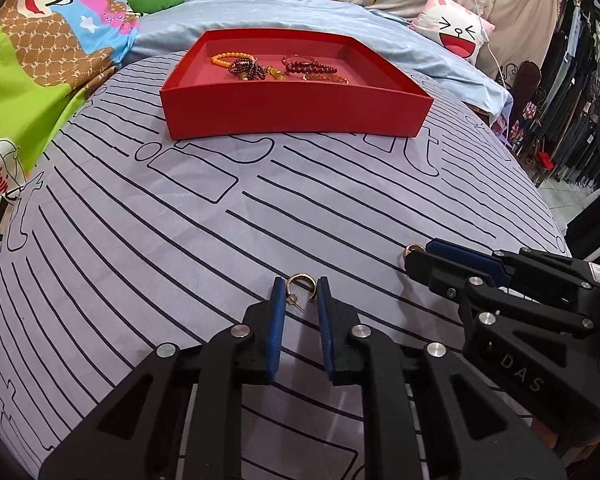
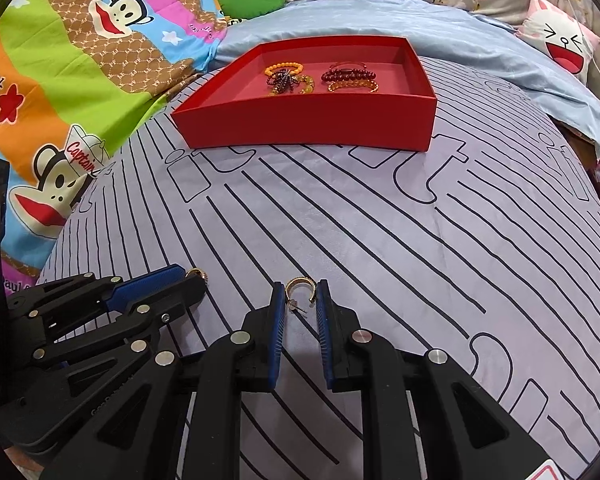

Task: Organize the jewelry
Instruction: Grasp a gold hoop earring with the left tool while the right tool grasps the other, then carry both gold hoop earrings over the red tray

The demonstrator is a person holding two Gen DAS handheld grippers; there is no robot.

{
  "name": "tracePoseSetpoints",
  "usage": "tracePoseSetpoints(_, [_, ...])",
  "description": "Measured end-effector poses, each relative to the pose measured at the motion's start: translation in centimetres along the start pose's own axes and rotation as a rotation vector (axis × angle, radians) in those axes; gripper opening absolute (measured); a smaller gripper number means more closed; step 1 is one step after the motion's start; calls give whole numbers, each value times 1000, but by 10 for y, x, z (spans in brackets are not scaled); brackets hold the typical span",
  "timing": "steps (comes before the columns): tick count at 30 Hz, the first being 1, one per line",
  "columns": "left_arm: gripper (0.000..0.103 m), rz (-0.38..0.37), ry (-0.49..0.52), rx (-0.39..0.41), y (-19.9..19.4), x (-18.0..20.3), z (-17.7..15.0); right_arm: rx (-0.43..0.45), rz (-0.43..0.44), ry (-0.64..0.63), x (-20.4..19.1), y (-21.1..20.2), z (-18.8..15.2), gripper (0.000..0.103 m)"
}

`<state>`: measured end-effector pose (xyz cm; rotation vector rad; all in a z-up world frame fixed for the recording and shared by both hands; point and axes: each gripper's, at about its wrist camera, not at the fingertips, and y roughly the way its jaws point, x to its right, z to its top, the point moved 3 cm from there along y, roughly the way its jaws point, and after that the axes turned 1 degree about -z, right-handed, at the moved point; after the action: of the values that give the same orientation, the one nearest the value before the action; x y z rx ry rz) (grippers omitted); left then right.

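Note:
Two gold hoop earrings lie on the striped lilac cloth. In the left wrist view, one earring sits between the tips of my left gripper, whose jaws are open and bracket it. In the right wrist view, the other earring sits between the tips of my right gripper, also open around it. Each gripper shows in the other's view: the right gripper by its earring, the left gripper by its earring. A red tray farther back holds several bead bracelets.
The tray stands at the far middle of the cloth. A cartoon monkey blanket lies left, a blue sheet and a smiling-face pillow behind. Hanging clothes stand at the far right past the bed's edge.

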<state>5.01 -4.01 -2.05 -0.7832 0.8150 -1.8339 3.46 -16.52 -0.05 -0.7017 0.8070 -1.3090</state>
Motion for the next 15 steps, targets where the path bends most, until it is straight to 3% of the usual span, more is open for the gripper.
tracePoseSetpoints(2, [4,0,-2,2,-1,0,2,3,1,1,-1,-2,1,15])
tracePoseSetpoints(9, [4,3,-13,-11,1,-2,3,6,4,-7,-3,-5,1,15])
tracePoseSetpoints(12, [6,-9,-27,-3,-1,-4,2,4,5,3,0,-5,0,15])
tracePoseSetpoints(15, [23,-2,-28,7,-3,-5,0,5,4,9,1,-5,1,15])
